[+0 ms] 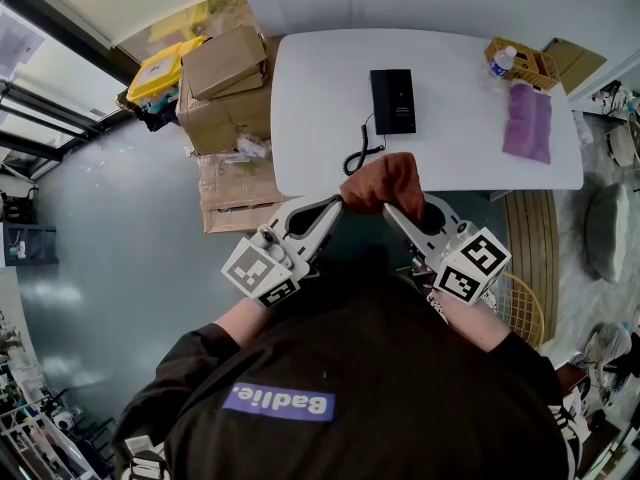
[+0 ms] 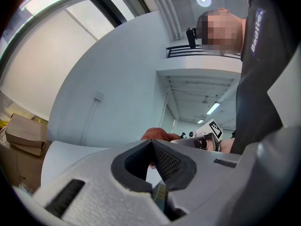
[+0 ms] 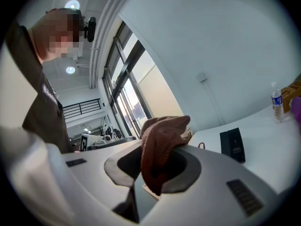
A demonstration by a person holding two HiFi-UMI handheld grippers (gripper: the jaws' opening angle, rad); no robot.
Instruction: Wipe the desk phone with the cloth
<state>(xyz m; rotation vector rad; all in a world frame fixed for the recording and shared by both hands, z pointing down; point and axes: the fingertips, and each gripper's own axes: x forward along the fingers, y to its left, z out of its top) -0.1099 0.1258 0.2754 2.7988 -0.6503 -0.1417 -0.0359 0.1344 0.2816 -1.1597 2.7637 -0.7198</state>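
Observation:
The black desk phone (image 1: 393,100) lies on the white table (image 1: 300,118), its coiled cord (image 1: 362,153) trailing toward the near edge. A rust-brown cloth (image 1: 385,182) hangs bunched in the air just in front of that edge, between both grippers. My right gripper (image 1: 391,210) is shut on it; in the right gripper view the cloth (image 3: 162,135) drapes through the jaws (image 3: 157,160), with the phone (image 3: 232,144) beyond. My left gripper (image 1: 338,203) is shut at the cloth's left corner, and the cloth (image 2: 157,134) shows just past its tip (image 2: 151,146).
A purple cloth (image 1: 528,123), a water bottle (image 1: 503,61) and a yellow basket (image 1: 525,63) sit at the table's far right. Cardboard boxes (image 1: 225,88) are stacked left of the table. A wicker seat (image 1: 527,308) stands at my right.

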